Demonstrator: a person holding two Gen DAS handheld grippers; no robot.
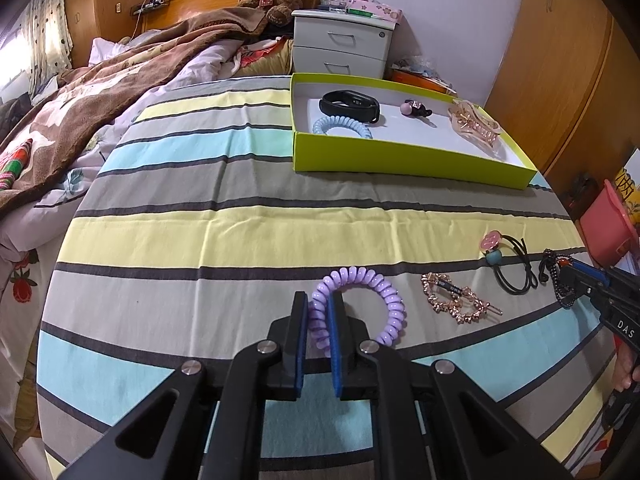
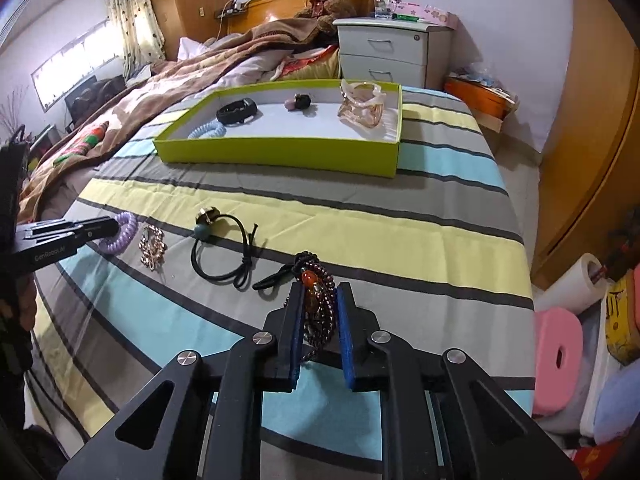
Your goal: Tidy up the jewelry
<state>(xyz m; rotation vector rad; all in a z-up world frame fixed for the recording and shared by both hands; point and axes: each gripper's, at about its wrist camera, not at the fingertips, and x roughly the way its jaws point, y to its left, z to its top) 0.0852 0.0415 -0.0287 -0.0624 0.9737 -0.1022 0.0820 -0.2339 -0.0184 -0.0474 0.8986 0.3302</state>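
A: Left claw status?
B: Clamped on the near arc of the purple coil hair tie; the rest of the loop fans out to its right on the striped cloth.
A: Right claw?
B: Jaws either side of the dark bead bracelet with the amber bead; pads look to be pinching it, strands bunched between them. Can't tell if it's off the cloth.
A: What lies between the two claws?
B: Just right of the left claw: rose-gold chain hair clip. Beyond that, nearer the right claw: black elastic with a pink charm and a teal bead. Both lie flat.
A: Box?
B: Lime green box, well ahead of both claws at the far edge of the bench. Inside: black fitness band, blue coil tie touching it in front, small pink-and-black piece in the middle, clear amber claw clip at the right end.
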